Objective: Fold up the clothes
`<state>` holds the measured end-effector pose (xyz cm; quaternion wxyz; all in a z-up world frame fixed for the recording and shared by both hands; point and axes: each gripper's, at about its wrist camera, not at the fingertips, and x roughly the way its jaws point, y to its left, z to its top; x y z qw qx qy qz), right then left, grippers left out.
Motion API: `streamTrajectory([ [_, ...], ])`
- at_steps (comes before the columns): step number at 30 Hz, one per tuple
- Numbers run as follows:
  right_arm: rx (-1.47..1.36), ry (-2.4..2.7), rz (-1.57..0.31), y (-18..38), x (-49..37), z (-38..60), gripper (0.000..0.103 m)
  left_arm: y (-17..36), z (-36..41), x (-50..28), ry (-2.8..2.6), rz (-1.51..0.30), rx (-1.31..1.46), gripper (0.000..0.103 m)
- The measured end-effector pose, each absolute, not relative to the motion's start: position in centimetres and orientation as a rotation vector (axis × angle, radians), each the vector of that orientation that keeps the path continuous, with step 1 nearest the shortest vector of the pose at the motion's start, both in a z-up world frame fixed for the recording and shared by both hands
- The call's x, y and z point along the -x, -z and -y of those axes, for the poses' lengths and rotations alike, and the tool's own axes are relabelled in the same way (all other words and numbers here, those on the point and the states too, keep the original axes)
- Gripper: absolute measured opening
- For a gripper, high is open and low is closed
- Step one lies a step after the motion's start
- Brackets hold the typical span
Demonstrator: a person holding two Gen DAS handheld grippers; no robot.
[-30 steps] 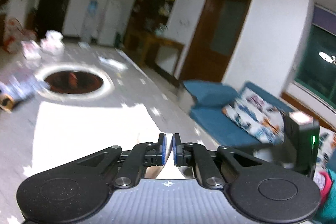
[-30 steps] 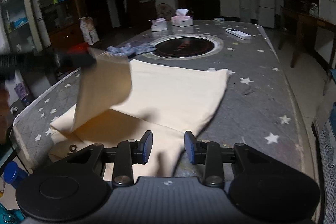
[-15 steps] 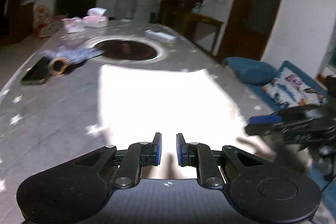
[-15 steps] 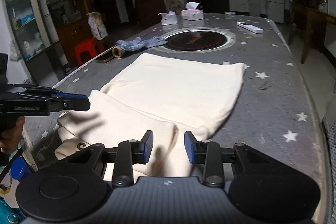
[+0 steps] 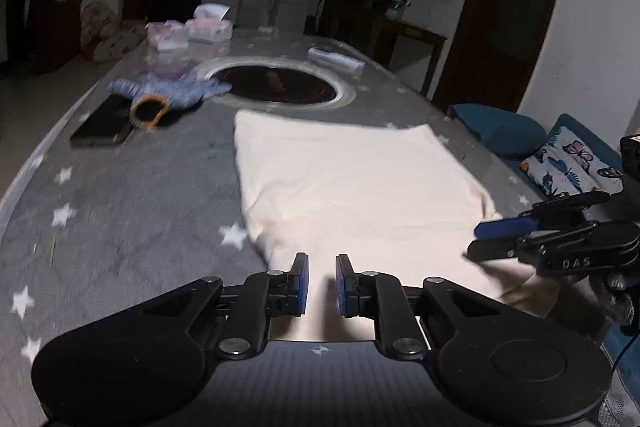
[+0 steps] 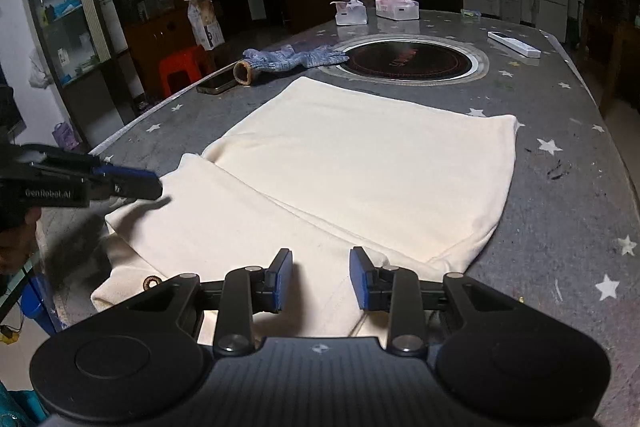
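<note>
Left wrist view: grey star-print table (image 5: 120,195), round induction hob (image 5: 276,83) set in its middle. Cream garment (image 5: 352,183) lies flat just nearer than the hob. Left of the hob: one blue knit glove (image 5: 168,93), one dark phone (image 5: 102,125). Beyond it: two tissue boxes (image 5: 190,31). Left gripper (image 5: 319,285) released, narrow gap, above the garment's near edge, holding nothing. Right gripper (image 5: 500,239) low over the garment's right corner.

Right wrist view: one white remote (image 6: 514,44) right of the hob (image 6: 408,61). Garment (image 6: 360,167) folded, one flap overlapping at its near left. Right gripper (image 6: 320,279) wide open, empty, over the near hem. Left gripper (image 6: 136,181) at the flap's left edge.
</note>
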<state>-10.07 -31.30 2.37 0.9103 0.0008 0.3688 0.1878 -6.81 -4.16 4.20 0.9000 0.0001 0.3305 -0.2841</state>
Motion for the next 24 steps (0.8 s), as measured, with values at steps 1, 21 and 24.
streamTrajectory([
  [1, 0.006, -0.391, -0.753, -2.7, 10.3, 31.2, 0.031, -4.3, 4.5, 6.6, 0.594, -0.678, -0.004, 0.016],
  [21, 0.145, -0.413, -0.775, -2.6, 14.7, 30.8, 0.031, -4.1, 4.3, 13.0, 0.749, -0.635, -0.329, 0.036],
  [24, 0.141, -0.407, -0.763, -3.1, 15.2, 30.9, 0.031, -3.7, 4.8, 15.0, 0.774, -0.581, -0.448, 0.038],
])
